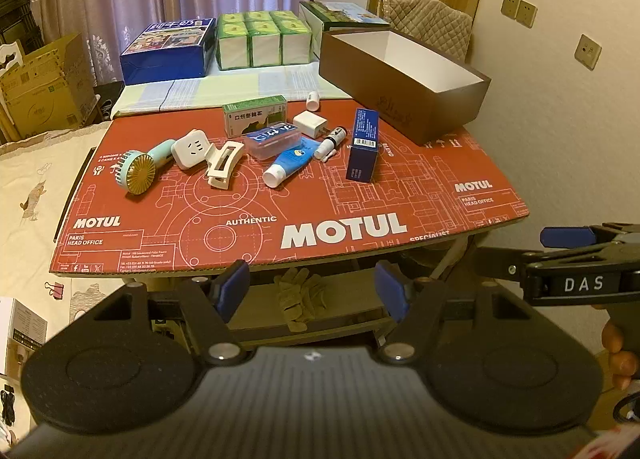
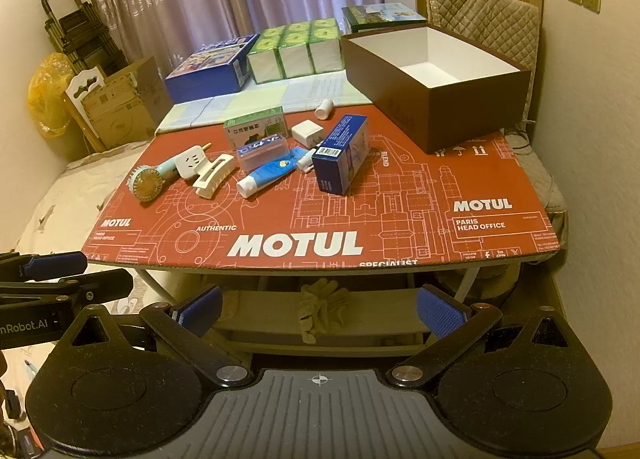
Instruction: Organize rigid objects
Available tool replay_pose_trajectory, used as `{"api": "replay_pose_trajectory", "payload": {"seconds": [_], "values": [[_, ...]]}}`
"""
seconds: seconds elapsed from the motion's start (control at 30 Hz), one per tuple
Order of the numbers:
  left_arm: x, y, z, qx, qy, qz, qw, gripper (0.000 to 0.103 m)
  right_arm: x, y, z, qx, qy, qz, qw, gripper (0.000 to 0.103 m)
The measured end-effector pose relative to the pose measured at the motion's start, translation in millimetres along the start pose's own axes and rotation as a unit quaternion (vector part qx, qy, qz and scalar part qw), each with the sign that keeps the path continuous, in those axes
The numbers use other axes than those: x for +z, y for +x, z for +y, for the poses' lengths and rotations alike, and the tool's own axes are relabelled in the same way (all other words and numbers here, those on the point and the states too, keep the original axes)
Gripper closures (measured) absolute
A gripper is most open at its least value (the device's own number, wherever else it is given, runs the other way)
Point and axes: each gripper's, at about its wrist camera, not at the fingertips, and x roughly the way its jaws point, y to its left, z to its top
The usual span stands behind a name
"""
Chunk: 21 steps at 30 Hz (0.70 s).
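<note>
— Item one: the upright dark-blue cardboard carton (image 2: 340,155), standing right of the cluster at the middle of the red printed MOTUL mat (image 1: 320,199). Handling?

— Light and stiff by the look of it, but tall on a small foot; I judge it tips easily. Take it across the two broad faces, low down.

— Item two: the blue-and-white squeeze tube with white cap (image 1: 290,163), lying just beside the carton's left.

— Soft-bodied, probably slick. Pinch near the cap, where it is firmest.

— Item three: the cream plastic claw hair clip (image 1: 224,165), touching the white square plug adapter (image 1: 192,147); the mint handheld fan with gold grille (image 1: 138,172) at the mat's left edge.

— Clip is hard but springy and open-framed; grip its spine. The fan's grille looks fragile, so hold the handle.

— Destination?

— Presumably the open brown cardboard box with white lining (image 2: 436,79), at the mat's far right corner, nothing visible inside it.

— Room?

— The whole near half of the mat is bare to its front edge; the cluster itself is tight, things touching.

— Tools?

— Left gripper (image 1: 312,291) and right gripper (image 2: 320,309) both hang off the mat's front edge, blue pads spread wide, holding nothing.
</note>
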Motion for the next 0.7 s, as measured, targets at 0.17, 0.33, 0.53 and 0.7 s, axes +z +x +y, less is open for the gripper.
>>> {"api": "replay_pose_trajectory", "payload": {"seconds": [0.17, 0.33, 0.53, 0.7], "values": [[-1.7, 0.9, 1.9, 0.001, 0.0, 0.0, 1.0, 0.037, 0.1, -0.6, -0.5, 0.0, 0.0, 0.0, 1.0, 0.002], [-1.7, 1.0, 2.1, 0.001, 0.001, 0.0, 1.0, 0.037, 0.2, -1.2, -1.0, 0.001, -0.001, 0.0, 1.0, 0.002], [-1.4, 1.0, 1.9, 0.001, 0.001, 0.001, 1.0, 0.037, 0.2, -1.7, -1.3, 0.001, -0.001, 0.0, 1.0, 0.002], [-0.9, 1.1, 1.8, 0.001, 0.001, 0.001, 1.0, 0.037, 0.3, -1.9, -1.3, 0.001, -0.001, -0.001, 1.0, 0.002]]}}
